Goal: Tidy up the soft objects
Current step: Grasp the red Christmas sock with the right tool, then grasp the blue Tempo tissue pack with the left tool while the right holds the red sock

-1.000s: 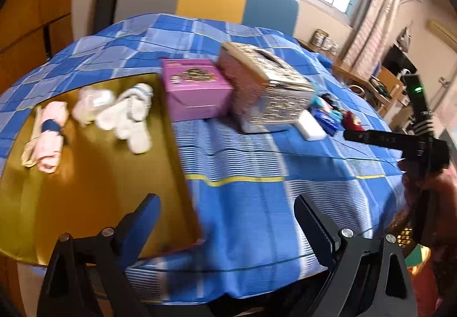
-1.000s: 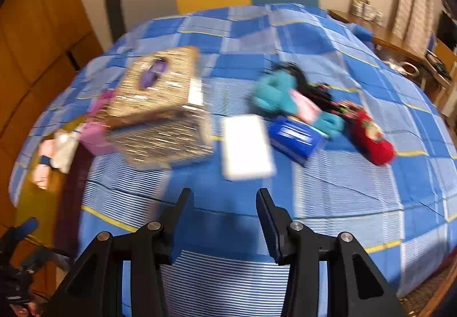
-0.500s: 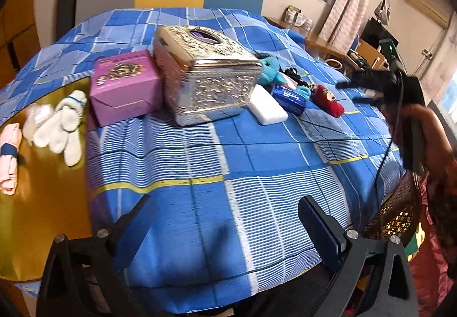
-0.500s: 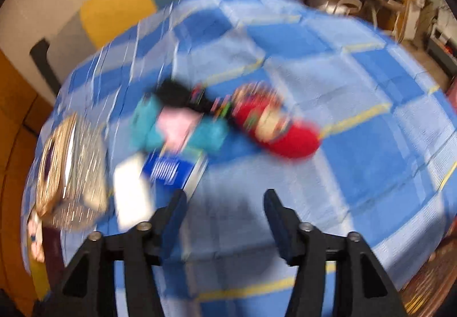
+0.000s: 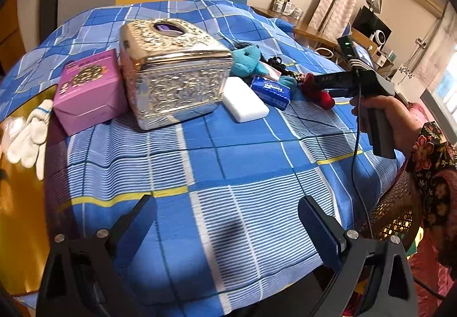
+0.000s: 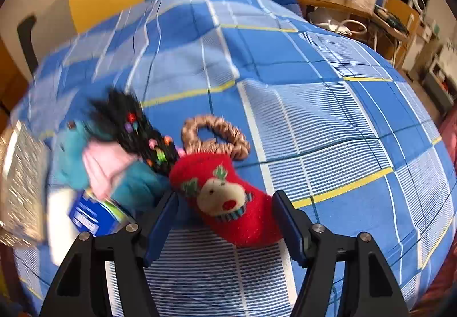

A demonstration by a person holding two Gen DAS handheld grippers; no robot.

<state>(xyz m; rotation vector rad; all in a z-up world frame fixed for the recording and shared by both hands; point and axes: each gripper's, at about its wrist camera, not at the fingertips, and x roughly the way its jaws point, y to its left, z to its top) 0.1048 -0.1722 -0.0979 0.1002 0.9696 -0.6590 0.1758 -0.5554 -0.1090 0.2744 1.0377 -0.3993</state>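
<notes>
Red stocking point(image 6: 237, 200) btwn right gripper point(image 6: 225, 220) fingers

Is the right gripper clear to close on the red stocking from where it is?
Probably yes. The right gripper is open and the red stocking already lies between its fingers, nothing covering it; the scrunchie sits just behind.

The right gripper point(image 6: 225, 217) is hovering with its jaws spread on either side of a red reindeer stocking point(image 6: 228, 200) lying on the blue plaid tablecloth point(image 6: 328, 117). A tan scrunchie point(image 6: 214, 137) is lying just behind it, a teal plush toy point(image 6: 128, 183) to its left.
</notes>
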